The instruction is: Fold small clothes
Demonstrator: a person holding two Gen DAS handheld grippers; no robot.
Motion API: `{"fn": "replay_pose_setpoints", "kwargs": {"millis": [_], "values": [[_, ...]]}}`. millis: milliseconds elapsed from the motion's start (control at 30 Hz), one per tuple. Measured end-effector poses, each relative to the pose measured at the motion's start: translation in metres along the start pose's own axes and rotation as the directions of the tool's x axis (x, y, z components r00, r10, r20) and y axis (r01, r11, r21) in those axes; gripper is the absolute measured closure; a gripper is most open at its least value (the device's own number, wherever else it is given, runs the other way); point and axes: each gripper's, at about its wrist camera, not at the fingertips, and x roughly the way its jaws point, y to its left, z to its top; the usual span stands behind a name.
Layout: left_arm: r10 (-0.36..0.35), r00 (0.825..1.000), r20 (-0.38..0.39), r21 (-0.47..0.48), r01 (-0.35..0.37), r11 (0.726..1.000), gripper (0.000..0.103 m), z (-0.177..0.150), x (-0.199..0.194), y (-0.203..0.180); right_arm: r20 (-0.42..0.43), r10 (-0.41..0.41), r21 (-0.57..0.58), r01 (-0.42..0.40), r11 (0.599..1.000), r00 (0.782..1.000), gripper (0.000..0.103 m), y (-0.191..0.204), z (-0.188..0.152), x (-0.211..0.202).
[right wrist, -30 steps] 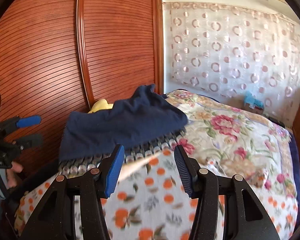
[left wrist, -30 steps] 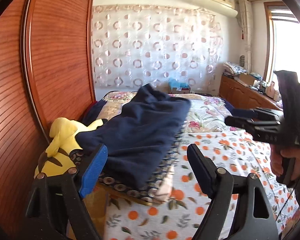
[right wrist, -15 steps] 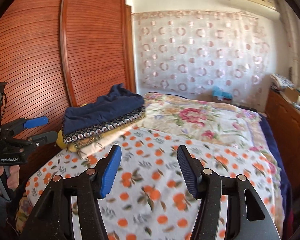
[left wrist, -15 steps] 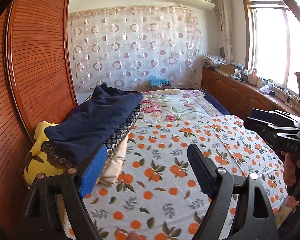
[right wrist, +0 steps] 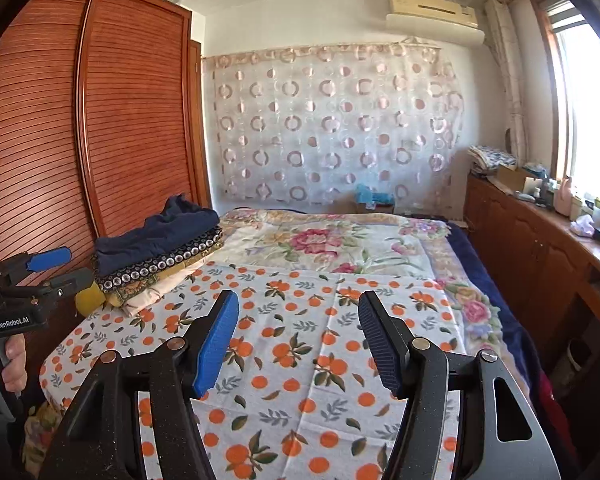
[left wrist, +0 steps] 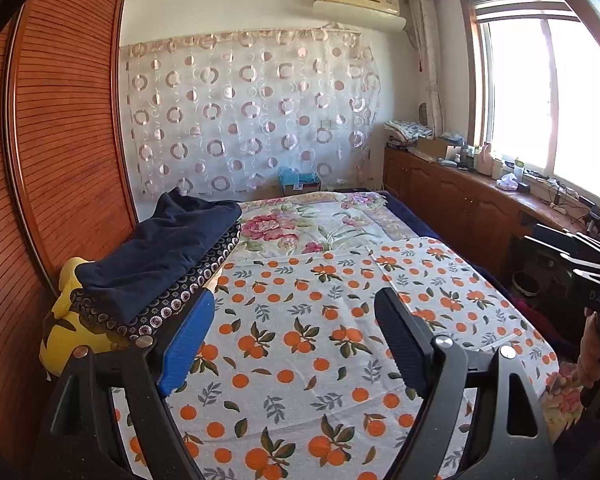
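Observation:
A stack of folded clothes sits at the bed's left edge, by the wardrobe. A navy garment (left wrist: 168,248) (right wrist: 156,236) lies on top, over a dark patterned piece (left wrist: 188,284) (right wrist: 168,260) and cream ones. My left gripper (left wrist: 292,344) is open and empty, held above the orange-print sheet (left wrist: 320,340), to the right of the stack. My right gripper (right wrist: 298,340) is open and empty over the same sheet (right wrist: 320,344). Each gripper also shows at the edge of the other's view: the right one (left wrist: 580,268), the left one (right wrist: 48,268).
A yellow plush toy (left wrist: 64,328) lies under the stack's near end. A floral quilt (left wrist: 312,224) covers the far bed. A wooden wardrobe (left wrist: 60,152) stands left. A low wooden cabinet (left wrist: 460,196) with clutter runs under the window on the right.
Both grippers have pulled back and away from the stack. The navy garment now lies released on top, and far more of the bed and room shows.

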Motion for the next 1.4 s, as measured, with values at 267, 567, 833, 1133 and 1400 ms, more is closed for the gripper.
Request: {"fn": "replay_pose_setpoints", "kwargs": {"millis": [267, 567, 833, 1133, 1400], "values": [[-0.001, 1.000, 0.013, -0.026, 0.001, 1.000, 0.020, -0.001, -0.011, -0.004, 0.031, -0.032, 0.035, 0.030, 0.999, 0.999, 0.039, 0.020, -0.013, -0.024], [0.016, 1.000, -0.005, -0.043, -0.016, 0.999, 0.020, -0.007, -0.009, 0.000, 0.041, -0.040, 0.045, 0.038, 0.998, 0.998, 0.039, 0.032, -0.026, -0.032], [0.030, 1.000, -0.002, -0.047, -0.030, 0.998, 0.020, -0.009, -0.011, 0.001, 0.043, -0.040, 0.050, 0.038, 0.998, 0.998, 0.039, 0.019, -0.020, -0.027], [0.033, 0.999, 0.001, -0.046, -0.033, 0.998, 0.020, -0.010, -0.011, 0.000, 0.041, -0.033, 0.050, 0.031, 0.998, 0.999, 0.039, 0.010, -0.019, -0.023], [0.031, 1.000, 0.002, -0.046, -0.031, 0.998, 0.020, -0.009, -0.012, 0.000, 0.041, -0.028, 0.048, 0.026, 0.999, 0.999, 0.039, 0.002, -0.019, -0.022]]}}
